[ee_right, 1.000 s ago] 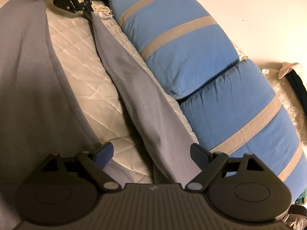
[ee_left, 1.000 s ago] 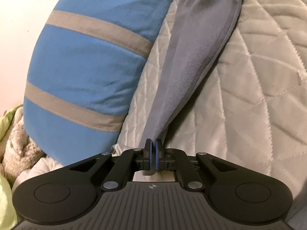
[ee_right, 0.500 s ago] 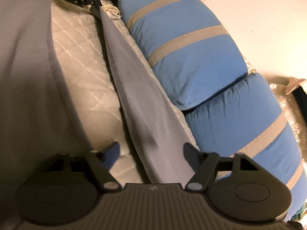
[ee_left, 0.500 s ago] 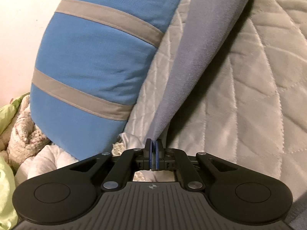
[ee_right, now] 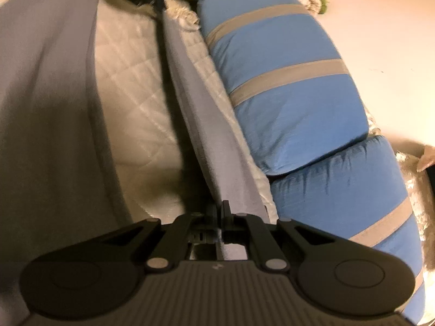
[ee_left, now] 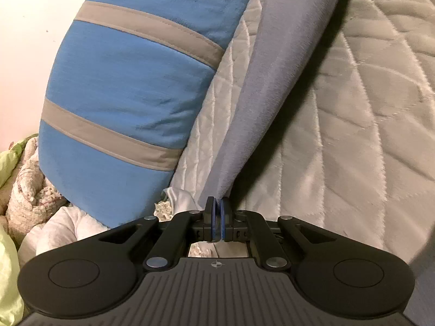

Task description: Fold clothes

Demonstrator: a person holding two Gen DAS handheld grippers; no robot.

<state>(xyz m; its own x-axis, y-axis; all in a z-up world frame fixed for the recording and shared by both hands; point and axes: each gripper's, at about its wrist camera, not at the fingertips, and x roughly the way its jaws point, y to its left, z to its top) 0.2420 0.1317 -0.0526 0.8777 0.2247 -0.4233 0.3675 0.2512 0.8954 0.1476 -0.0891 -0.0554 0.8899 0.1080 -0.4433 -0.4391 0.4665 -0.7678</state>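
Grey cloth (ee_right: pixel 214 141) stretched taut above quilt (ee_left: pixel 353 135).
Pinched at opposite ends by left gripper (ee_left: pixel 217 214) and right gripper (ee_right: pixel 220 212), both clamped; beside blue pillows (ee_right: pixel 285 81).

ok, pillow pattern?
Blue with grey bands across it; the pillow shows best in the left wrist view.

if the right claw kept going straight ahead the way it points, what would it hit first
Most likely the left claw, which holds the far end of the same grey garment that the right claw is shut on. The stretched fabric runs straight toward it; depth is hard to judge.
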